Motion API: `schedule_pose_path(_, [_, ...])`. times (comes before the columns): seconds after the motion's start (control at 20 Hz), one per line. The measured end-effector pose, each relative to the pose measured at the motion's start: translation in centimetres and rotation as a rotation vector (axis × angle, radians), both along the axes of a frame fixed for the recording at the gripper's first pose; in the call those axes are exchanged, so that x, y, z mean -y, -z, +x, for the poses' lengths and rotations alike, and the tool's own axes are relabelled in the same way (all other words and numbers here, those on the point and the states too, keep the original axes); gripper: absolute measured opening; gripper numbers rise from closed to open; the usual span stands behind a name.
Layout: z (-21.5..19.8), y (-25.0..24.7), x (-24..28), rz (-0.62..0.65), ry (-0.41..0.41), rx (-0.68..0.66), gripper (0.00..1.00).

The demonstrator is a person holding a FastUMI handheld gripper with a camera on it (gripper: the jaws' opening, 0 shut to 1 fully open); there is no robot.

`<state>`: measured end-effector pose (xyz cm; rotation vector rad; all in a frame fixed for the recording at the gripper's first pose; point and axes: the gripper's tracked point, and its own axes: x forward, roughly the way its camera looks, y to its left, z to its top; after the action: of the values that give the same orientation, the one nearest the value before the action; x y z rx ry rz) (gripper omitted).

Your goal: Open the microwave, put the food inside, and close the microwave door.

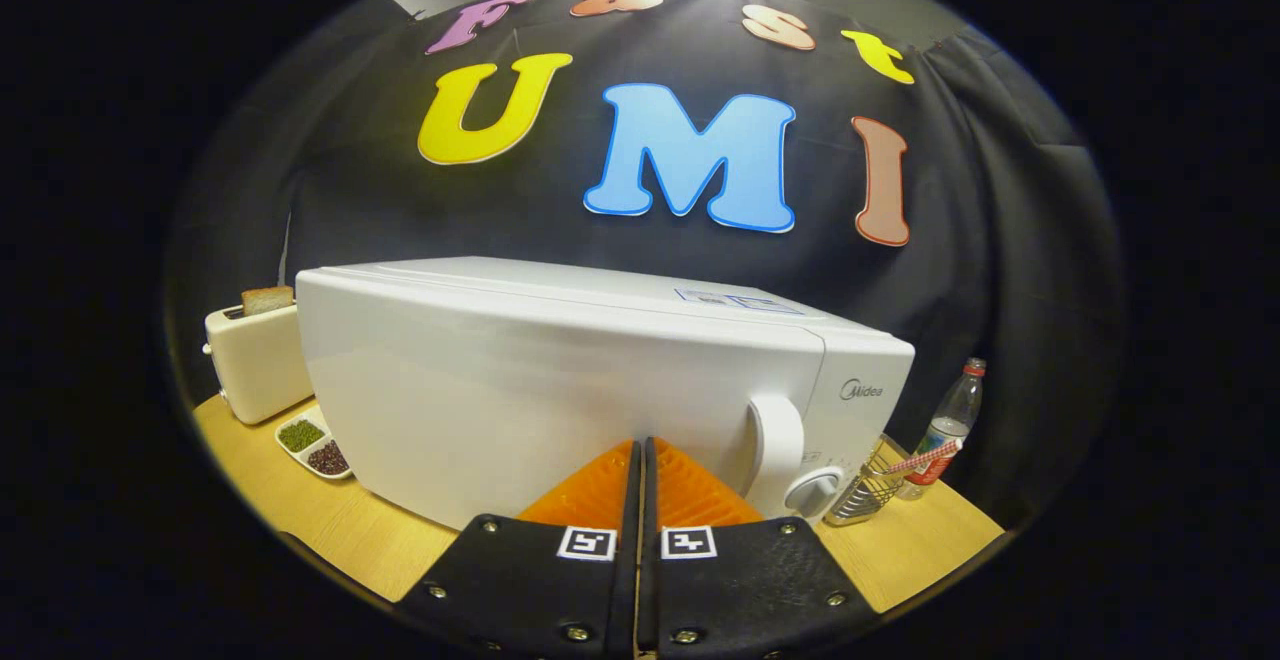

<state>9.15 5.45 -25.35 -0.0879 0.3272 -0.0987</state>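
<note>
Gripper (pixel 640 450) at bottom centre of frame, fingers pressed together with nothing between them. Microwave (pixel 560 390) fills the middle of frame, door closed, sitting on the wooden table (pixel 300 500). Key relation: the door handle (pixel 778 450) lies just right of the fingertips and slightly beyond them, long axis vertical, so the next move likely needs a short shift right plus opening the fingers to hook or grip it. The round knob (pixel 812 490) sits just below-right of the handle, easy to hit by mistake. Fingertips look very near the door face, maybe touching; fisheye makes it hard to tell. Food candidate: small divided dish (pixel 315 448) with green and dark fillings at lower left, beside the microwave's left end, well apart from the fingers. Toaster (pixel 258 360) with a bread slice behind it. Wire rack (pixel 870 485) and water bottle (pixel 950 420) at lower right. Task barely started.
</note>
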Motion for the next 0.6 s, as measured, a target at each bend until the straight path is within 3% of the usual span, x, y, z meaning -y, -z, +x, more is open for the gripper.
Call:
schedule_pose_path(0.3, [-1.5, -4.7, 0.9, 0.099, -0.028, 0.079, 0.02])
schedule_pose_path(0.6, [-2.0, -9.6, 1.6, 0.109, -0.048, 0.154, 0.02])
